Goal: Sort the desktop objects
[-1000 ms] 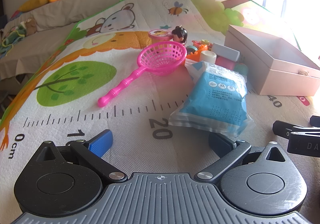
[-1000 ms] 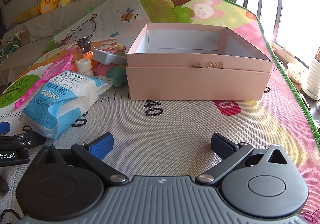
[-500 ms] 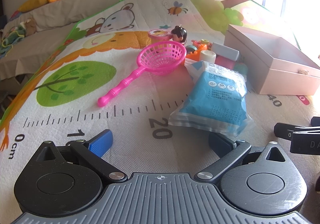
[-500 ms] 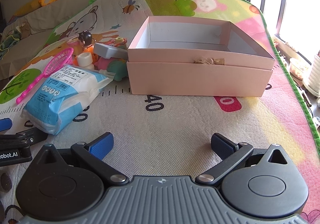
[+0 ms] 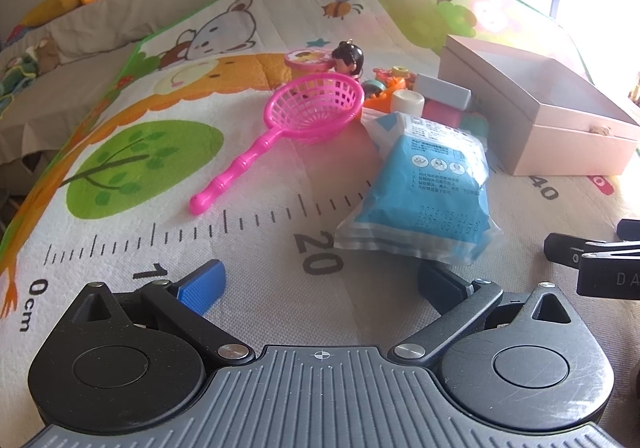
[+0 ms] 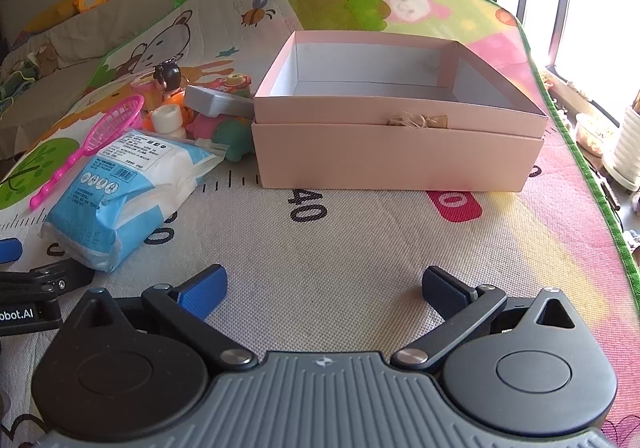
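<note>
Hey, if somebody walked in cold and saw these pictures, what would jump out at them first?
Probably the open pink box, empty, far right on the cartoon play mat. Next, the hot-pink toy strainer and blue-and-white wipes pack lying left of it, before a huddle of small toys.

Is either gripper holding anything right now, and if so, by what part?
Nothing is held. The left gripper and right gripper are both open over the mat, with nothing between their fingers. The blue packet lies untouched.

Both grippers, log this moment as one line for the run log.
left gripper: open, empty, near blue pack | right gripper: open, empty, facing pink box | box: empty | toys: on mat
</note>
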`<move>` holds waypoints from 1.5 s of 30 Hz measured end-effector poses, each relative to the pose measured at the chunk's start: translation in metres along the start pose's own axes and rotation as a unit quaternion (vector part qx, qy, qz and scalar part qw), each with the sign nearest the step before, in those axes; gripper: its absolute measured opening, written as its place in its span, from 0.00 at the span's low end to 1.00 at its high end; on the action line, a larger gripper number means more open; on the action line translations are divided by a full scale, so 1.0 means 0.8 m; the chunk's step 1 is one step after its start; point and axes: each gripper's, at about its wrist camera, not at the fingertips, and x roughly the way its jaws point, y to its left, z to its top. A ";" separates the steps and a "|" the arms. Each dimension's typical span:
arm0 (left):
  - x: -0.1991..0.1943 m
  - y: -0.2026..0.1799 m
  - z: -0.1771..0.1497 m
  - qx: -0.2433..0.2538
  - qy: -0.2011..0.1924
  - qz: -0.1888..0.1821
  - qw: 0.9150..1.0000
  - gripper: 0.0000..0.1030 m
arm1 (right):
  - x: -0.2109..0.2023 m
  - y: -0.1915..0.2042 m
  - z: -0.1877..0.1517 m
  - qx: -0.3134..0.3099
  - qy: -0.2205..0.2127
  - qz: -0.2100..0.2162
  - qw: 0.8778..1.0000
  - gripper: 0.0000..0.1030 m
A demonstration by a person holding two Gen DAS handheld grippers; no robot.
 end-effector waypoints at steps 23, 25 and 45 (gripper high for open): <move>0.015 -0.048 0.051 0.096 -0.058 -0.089 0.990 1.00 | -0.069 -0.014 0.062 -0.110 -0.142 0.029 0.983 0.93; 0.016 -0.043 0.047 0.091 -0.056 -0.088 0.990 1.00 | -0.064 0.026 0.077 -0.197 -0.167 0.019 0.966 0.70; -0.010 0.009 0.011 0.029 -0.080 -0.113 0.990 1.00 | -0.026 0.081 0.155 -0.193 -0.093 0.097 0.972 0.16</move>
